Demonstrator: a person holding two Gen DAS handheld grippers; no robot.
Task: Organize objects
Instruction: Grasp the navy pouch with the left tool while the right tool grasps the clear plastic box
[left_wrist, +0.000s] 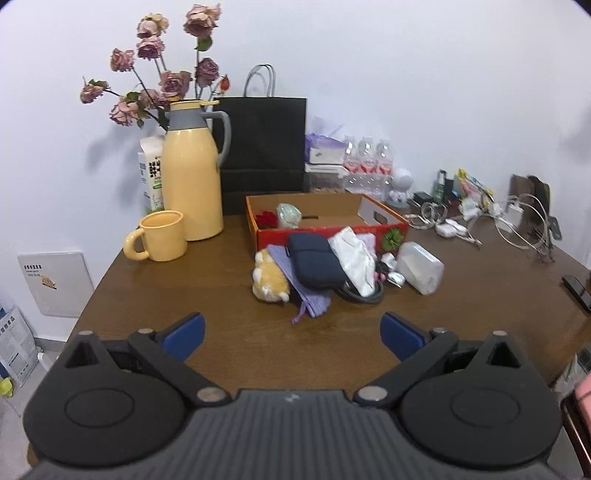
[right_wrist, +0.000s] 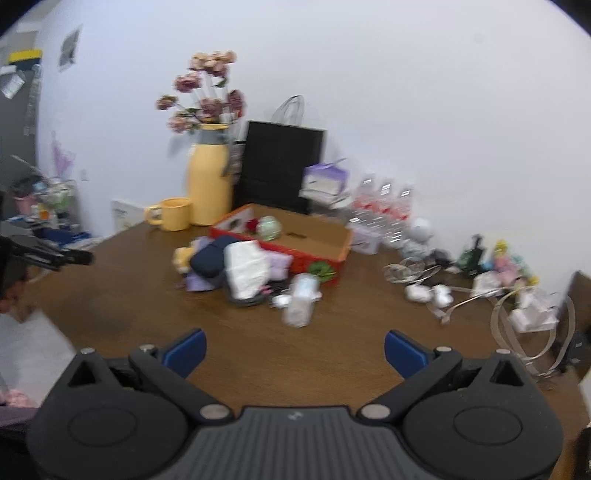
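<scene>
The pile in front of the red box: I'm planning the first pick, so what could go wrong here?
1. The navy pouch lies on the purple cloth bag and against the white cloth; pulling one could drag the others.
2. The plush toy touches that bag and may shift too.
3. The clear plastic case looks smooth; open tongs might slip off.

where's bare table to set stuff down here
Free: the wood between the open left gripper and the pile around the navy pouch, and inside the cardboard box toward its right. Crowded: the cables at right.
</scene>
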